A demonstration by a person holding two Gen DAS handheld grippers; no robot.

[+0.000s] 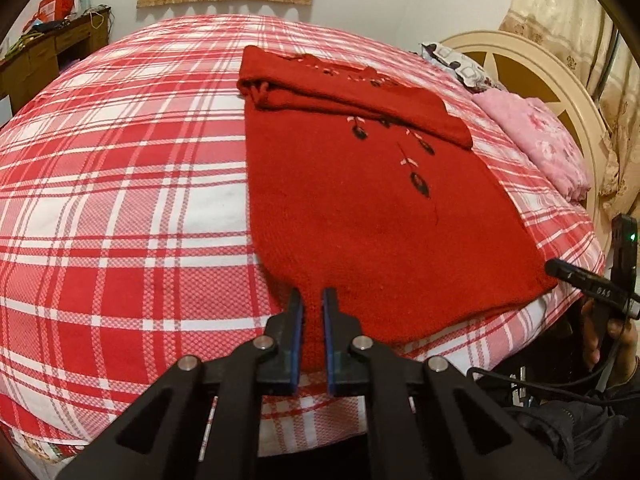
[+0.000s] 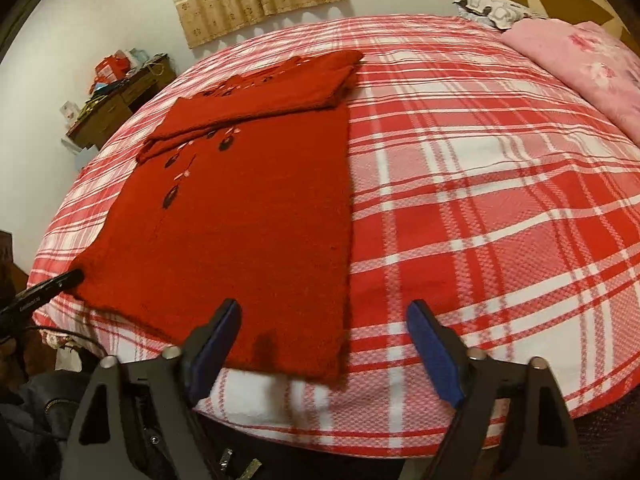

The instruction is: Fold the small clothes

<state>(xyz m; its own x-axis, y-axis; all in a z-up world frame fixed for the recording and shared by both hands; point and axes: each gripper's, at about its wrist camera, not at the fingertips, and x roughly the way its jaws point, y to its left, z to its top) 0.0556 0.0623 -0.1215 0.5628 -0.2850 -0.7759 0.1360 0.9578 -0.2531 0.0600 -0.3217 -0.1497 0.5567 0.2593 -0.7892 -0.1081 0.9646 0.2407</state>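
A red knitted sweater (image 1: 360, 208) with dark embroidered flowers lies flat on the plaid bed, its sleeves folded across the upper part. It also shows in the right wrist view (image 2: 248, 216). My left gripper (image 1: 313, 300) is shut on the sweater's near hem corner; red knit fills the narrow gap between the blue pads. My right gripper (image 2: 324, 316) is open wide, its fingers either side of the sweater's near right hem corner, just above the bed edge. The left gripper's finger tip (image 2: 60, 280) shows at the sweater's left hem corner.
The bed (image 1: 120, 200) has a red and white plaid sheet. A pink folded blanket (image 1: 540, 140) and a patterned pillow (image 1: 460, 64) lie by the cream headboard (image 1: 520, 64). A cluttered wooden desk (image 1: 52, 52) stands by the far wall.
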